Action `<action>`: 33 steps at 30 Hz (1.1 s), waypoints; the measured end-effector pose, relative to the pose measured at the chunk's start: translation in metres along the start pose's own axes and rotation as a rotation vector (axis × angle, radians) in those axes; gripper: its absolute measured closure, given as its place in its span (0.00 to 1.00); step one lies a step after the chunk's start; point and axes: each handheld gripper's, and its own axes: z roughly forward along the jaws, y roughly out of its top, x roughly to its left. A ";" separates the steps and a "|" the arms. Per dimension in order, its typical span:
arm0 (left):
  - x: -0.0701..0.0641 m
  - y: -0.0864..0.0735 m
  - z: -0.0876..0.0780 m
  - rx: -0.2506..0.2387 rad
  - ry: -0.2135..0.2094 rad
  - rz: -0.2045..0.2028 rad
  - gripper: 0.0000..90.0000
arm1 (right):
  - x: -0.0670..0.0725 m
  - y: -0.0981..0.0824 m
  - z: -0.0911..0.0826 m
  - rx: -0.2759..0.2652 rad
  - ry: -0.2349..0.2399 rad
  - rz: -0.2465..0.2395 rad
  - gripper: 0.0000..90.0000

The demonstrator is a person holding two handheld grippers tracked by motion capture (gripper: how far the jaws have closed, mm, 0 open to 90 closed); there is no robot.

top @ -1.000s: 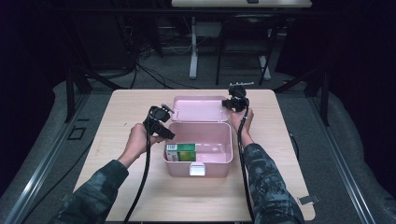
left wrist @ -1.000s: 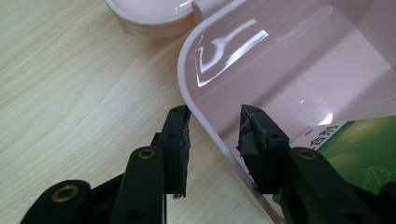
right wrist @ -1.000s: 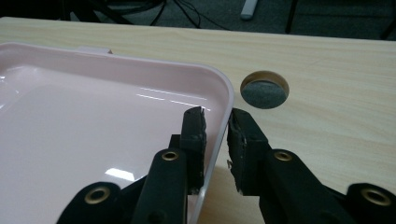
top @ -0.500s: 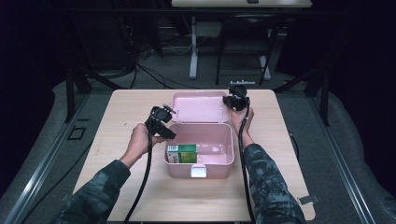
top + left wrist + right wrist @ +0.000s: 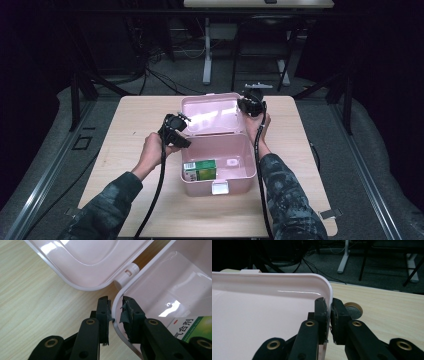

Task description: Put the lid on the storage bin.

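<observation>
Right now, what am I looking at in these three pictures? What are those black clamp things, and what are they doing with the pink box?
A person at a table holds a hand tool in each hand; each ends in a two-jaw gripper. The high view looks down from above. The other two pictures come from cameras riding on each gripper. The left gripper is clamped on the rim of the pink box, its jaws having just been closing. The right gripper pinches the edge of the open lid, which stands tilted up. A green carton lies inside the box.
</observation>
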 end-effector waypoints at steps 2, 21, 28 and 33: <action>0.000 0.000 0.000 -0.001 0.002 0.000 0.84 | 0.000 0.001 -0.003 -0.017 -0.003 0.003 0.94; 0.003 0.003 0.000 -0.034 -0.002 -0.008 0.83 | -0.002 0.008 -0.043 -0.166 0.006 0.012 0.96; 0.003 0.002 0.000 -0.045 -0.002 -0.011 0.83 | -0.001 0.010 -0.057 -0.202 0.020 0.012 0.96; 0.003 0.001 0.000 -0.058 -0.005 -0.017 0.82 | 0.001 0.010 -0.068 -0.237 0.024 -0.007 0.97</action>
